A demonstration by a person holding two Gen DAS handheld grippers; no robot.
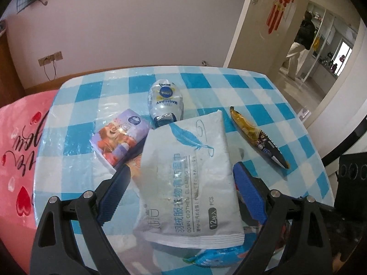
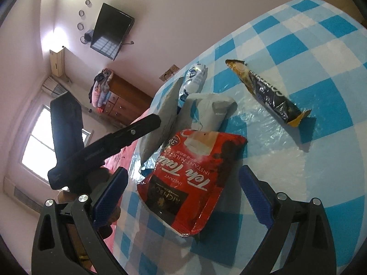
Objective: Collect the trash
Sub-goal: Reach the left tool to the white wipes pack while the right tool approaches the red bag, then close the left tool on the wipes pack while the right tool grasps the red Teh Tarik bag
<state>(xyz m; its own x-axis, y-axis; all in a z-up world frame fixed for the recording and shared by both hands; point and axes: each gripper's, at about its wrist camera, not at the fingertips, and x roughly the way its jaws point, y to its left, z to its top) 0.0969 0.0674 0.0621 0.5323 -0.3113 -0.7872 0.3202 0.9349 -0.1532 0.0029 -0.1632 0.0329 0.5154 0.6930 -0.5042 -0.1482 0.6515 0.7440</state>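
Flanking wipes pack (image 1: 185,176), claw (image 1: 181,183) spread.

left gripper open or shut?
Open: left gripper has its blue fingers spread either side of the white wet-wipes pack, gaps visible.

checked tablecloth (image 1: 96,96) | pink blanket (image 1: 18,137) | wall TV (image 2: 111,31) | wooden dresser (image 2: 123,100) | open door (image 1: 252,20)

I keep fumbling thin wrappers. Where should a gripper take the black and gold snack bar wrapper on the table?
Grip the black and gold wrapper across its narrow middle, coming from above with the fingers astride its long axis. It lies flat, long and slim, clear of the other packets, so both long sides look free.
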